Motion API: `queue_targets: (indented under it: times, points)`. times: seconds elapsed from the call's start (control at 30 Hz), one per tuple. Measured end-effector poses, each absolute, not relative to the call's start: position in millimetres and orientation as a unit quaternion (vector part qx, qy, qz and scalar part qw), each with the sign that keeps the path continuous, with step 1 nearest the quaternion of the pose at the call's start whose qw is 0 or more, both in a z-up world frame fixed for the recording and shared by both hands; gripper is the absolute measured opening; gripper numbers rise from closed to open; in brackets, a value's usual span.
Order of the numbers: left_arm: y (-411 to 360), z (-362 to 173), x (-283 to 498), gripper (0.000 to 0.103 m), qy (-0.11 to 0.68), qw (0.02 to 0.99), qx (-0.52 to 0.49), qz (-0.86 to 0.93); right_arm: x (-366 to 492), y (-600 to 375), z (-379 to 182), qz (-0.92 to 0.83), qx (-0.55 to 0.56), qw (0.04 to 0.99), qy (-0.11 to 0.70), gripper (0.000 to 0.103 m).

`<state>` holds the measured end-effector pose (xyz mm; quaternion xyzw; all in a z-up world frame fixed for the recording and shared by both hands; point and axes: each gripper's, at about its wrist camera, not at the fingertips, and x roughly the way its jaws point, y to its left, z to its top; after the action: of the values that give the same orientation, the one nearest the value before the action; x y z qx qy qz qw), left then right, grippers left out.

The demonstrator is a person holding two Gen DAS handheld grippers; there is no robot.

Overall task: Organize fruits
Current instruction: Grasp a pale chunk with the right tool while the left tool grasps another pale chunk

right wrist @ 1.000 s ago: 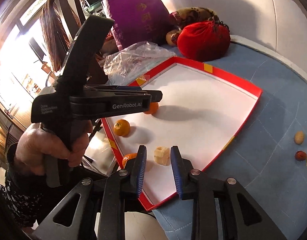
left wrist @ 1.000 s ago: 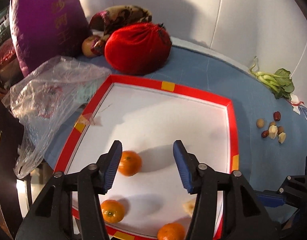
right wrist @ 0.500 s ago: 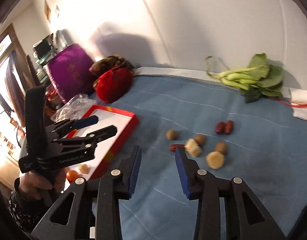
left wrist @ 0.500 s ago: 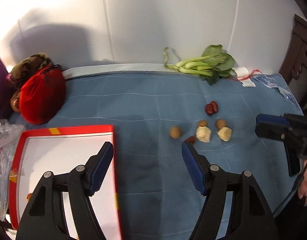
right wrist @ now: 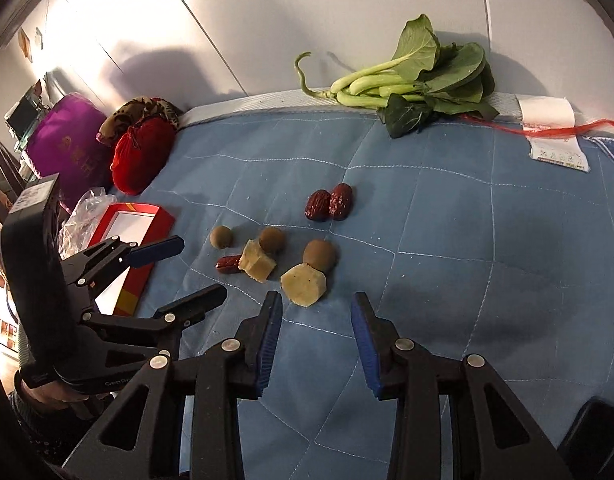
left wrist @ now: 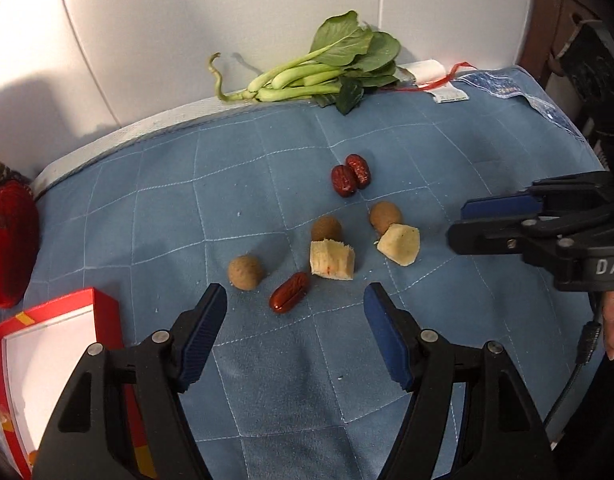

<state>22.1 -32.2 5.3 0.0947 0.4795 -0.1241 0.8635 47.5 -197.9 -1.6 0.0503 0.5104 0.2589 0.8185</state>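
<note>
Small fruits lie loose on the blue quilted cloth [left wrist: 155, 216]. A lone red date [left wrist: 289, 298] lies just ahead of my open, empty left gripper [left wrist: 295, 300]. Near it are a brown longan [left wrist: 245, 272], two pale cut chunks [left wrist: 331, 260] [left wrist: 399, 240], two more longans and a pair of red dates [left wrist: 351, 180]. My right gripper [right wrist: 315, 304] is open and empty, just short of a pale chunk [right wrist: 303, 284]. The red-rimmed white tray [left wrist: 47, 344] is at the left; it also shows in the right wrist view [right wrist: 131, 232].
A bunch of green bok choy [left wrist: 331, 68] lies against the white wall at the back. A red cloth bag [right wrist: 141, 154], a purple bag [right wrist: 69, 146] and a clear plastic bag [right wrist: 83, 216] stand beyond the tray. A white tag with red string [right wrist: 551, 128] lies at the back right.
Both grippers have swung from over the tray with its oranges to the right, and now hover close over the loose fruits on the cloth. The right gripper's jaws have opened wider.
</note>
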Motion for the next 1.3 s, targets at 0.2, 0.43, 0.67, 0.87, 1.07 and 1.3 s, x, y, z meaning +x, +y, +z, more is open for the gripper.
queue_targets:
  times: [0.2,0.43,0.67,0.87,1.07,1.3]
  points:
    - [-26,0,23,0.071,0.483,0.857,0.114,-0.137,51,-181,-9,0.266,0.041,0.815,0.514,0.038]
    - [-21,-1,26,0.071,0.485,0.856,0.123,-0.130,64,-156,-29,0.239,0.025,0.812,0.531,0.039]
    - [-23,-1,27,0.071,0.484,0.857,0.120,-0.127,63,-152,-37,0.227,0.019,0.812,0.538,0.038]
    - [-32,-4,32,0.071,0.486,0.856,0.117,-0.132,64,-154,-40,0.222,0.018,0.811,0.540,0.032]
    - [-44,-3,37,0.071,0.485,0.854,0.108,-0.152,61,-164,-32,0.215,0.027,0.807,0.549,0.032]
    - [-49,-2,44,0.071,0.482,0.855,0.087,-0.169,60,-201,-17,0.196,0.084,0.806,0.552,0.032]
